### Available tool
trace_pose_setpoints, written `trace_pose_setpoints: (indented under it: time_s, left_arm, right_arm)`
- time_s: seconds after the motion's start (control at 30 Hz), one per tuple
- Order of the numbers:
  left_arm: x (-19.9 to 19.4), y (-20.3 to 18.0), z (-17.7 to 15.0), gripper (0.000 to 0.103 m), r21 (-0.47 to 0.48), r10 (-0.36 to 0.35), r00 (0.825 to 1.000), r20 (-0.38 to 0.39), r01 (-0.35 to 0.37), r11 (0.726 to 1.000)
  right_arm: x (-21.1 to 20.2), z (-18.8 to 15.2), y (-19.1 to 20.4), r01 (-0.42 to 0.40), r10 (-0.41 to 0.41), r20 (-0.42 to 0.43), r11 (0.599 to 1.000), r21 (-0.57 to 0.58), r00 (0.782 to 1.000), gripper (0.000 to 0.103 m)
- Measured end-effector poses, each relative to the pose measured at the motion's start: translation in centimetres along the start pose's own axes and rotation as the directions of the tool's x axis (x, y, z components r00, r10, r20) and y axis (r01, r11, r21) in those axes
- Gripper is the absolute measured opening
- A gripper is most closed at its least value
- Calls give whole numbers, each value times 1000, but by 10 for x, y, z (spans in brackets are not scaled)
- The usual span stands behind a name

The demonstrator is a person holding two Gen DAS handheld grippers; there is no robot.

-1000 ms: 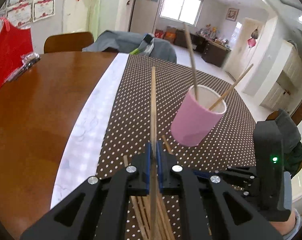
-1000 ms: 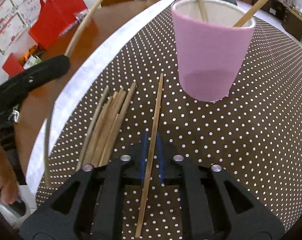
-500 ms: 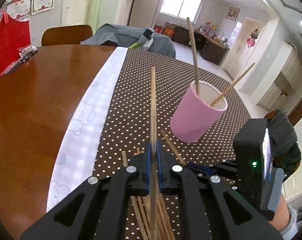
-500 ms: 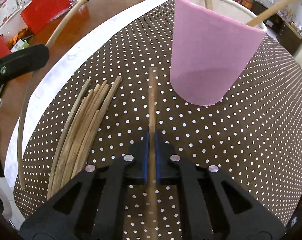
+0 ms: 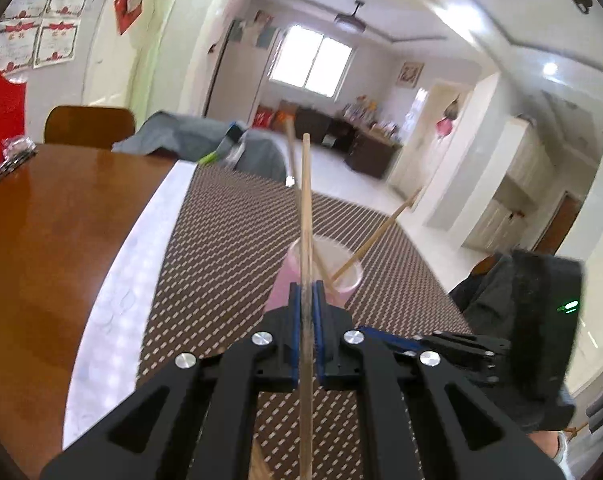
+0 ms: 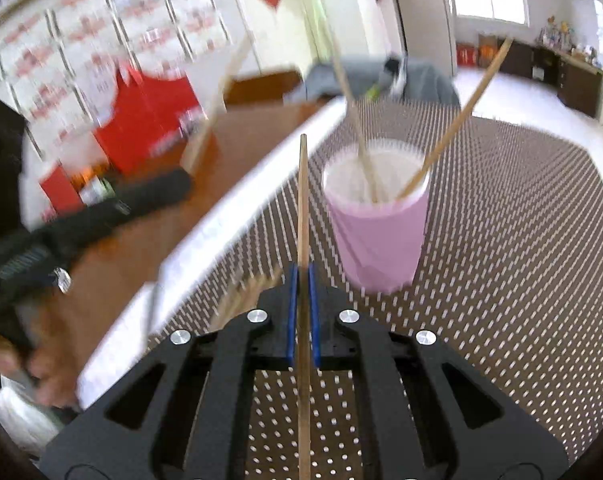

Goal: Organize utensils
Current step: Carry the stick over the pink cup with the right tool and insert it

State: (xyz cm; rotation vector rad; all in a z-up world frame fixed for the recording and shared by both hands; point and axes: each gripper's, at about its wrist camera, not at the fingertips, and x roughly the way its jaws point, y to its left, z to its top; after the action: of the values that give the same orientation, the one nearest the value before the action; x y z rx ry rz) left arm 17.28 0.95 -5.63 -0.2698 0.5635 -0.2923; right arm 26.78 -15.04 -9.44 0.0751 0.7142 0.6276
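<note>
You have a chopstick in each hand. Your left gripper (image 5: 306,292) is clamped on one chopstick (image 5: 306,208), which runs straight out between the blue pads and rises in front of the pink cup (image 5: 321,276). Your right gripper (image 6: 300,280) is pinched the same way on a second chopstick (image 6: 302,200), its tip standing up just left of the cup (image 6: 377,236). Both sticks are off the polka-dot cloth (image 6: 521,220).

Two chopsticks (image 6: 457,120) already lean inside the cup, splayed apart. A loose bundle of chopsticks (image 6: 245,292) lies on the cloth just left of your right gripper; the blur makes it hard to count them.

These sticks are light, stiff and smooth, so they will pivot easily in a narrow pinch. In both grippers a good deal of stick also runs back behind the pads, so you seem to be gripping near the middle, which should keep each one balanced. Keep the squeeze firm but modest. The cup looks light and thin-walled, so I judge it could tip or slide if a stick strikes its rim. Lower each tip through the open mouth, clear of the two leaning sticks, before letting go.
</note>
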Motion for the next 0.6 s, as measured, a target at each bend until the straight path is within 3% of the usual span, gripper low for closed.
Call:
trace_pose_setpoints:
  time_s: [0.17,0.33,0.6]
  left_arm:
    - [9,-23,21,6,40,-37,994,106,33,999]
    - [20,-38,41,6,41,-63,969,240,55,998]
    - [44,-44,61,6,17,-34,914,405,29,999]
  right_arm:
    - [-38,27,-9,-36,23,241,998,52,970,6]
    - [-42,43,-23,-74,32,374,992,99,927,6]
    - [-23,65,-43,-45,-34,575,991,122,817,6]
